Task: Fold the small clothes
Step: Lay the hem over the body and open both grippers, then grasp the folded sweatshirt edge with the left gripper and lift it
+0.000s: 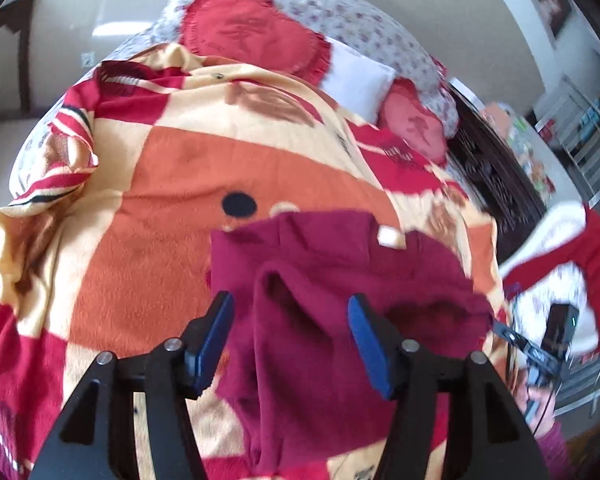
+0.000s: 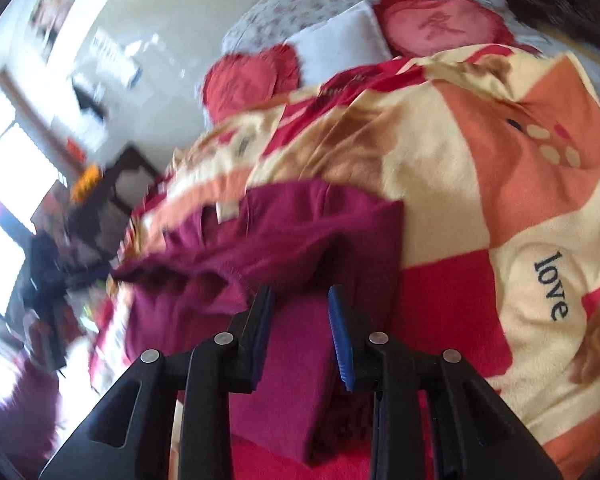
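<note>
On the near edge of the blanket (image 1: 148, 184), left wrist view: one dark red garment (image 1: 324, 264), partly folded, one flap doubled over the rest, a pale label (image 1: 390, 236) at its far hem. Left gripper (image 1: 290, 344) stood wide, blue pads (image 1: 216, 340) to either side of a raised fold but not pressing it; nothing gripped. Beyond, toward the head of the bed: two red heart cushions (image 1: 252, 28) and a white pillow (image 1: 358, 76). At the right edge, blurred, the person's hand on the other device (image 1: 548, 344).

Right wrist view: same garment (image 2: 284, 236) near the blanket's (image 2: 500, 184) side edge, its loose part bunched toward that edge. Right gripper (image 2: 300, 328) showed a narrow gap between its pads; cloth lay under and between them, yet whether they pinched it could not be told, so held or free stayed undecided.

Risks, as judged: the raised fold could slump once unsupported, spoiling the crease; a half-caught layer in the right gripper could drag the garment askew or toward the edge; fleece on fleece may cling and pull the blanket up.

Left view alone showed the label's place and the standing fold; right view alone showed the bunched side nearest the edge and the word "love" (image 2: 552, 286).
</note>
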The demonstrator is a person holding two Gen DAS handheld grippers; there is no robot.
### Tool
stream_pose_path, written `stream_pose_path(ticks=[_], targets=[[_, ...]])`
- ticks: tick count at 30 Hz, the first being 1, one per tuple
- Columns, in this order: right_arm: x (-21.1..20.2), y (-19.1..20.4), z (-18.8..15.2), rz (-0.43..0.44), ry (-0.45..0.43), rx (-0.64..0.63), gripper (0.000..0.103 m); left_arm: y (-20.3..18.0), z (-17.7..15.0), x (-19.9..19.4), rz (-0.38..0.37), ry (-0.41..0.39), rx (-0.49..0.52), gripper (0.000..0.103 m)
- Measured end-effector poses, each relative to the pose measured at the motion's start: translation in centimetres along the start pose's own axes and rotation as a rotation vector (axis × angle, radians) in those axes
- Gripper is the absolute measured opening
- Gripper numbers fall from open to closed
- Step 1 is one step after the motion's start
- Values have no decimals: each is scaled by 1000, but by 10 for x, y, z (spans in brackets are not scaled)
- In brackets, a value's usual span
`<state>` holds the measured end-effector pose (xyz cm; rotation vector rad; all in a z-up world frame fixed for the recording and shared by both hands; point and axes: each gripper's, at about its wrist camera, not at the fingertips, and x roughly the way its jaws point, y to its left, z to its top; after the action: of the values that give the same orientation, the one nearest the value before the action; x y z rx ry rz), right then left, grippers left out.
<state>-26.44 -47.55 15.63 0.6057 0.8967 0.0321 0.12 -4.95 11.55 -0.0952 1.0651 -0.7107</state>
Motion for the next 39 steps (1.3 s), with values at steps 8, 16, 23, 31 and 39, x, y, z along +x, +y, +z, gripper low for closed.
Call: stream_pose_path(ticks=[8,16,23,31,39], targets=[[29,16,-5,9,71,-74,9,-13,-37,18,4,126,107,62],[43,26,32,15,12,-79,13,-31,11,72,-6,123,92,63],[50,19,89,-17,-114,116,20,3,50,66,-68,45,-192,73],[99,31,54,-227,79,-83,18,4,20,69,54,124,-56,76],[43,17,38,-138,21,-7,18,4,-29,27,58,111,28,77]])
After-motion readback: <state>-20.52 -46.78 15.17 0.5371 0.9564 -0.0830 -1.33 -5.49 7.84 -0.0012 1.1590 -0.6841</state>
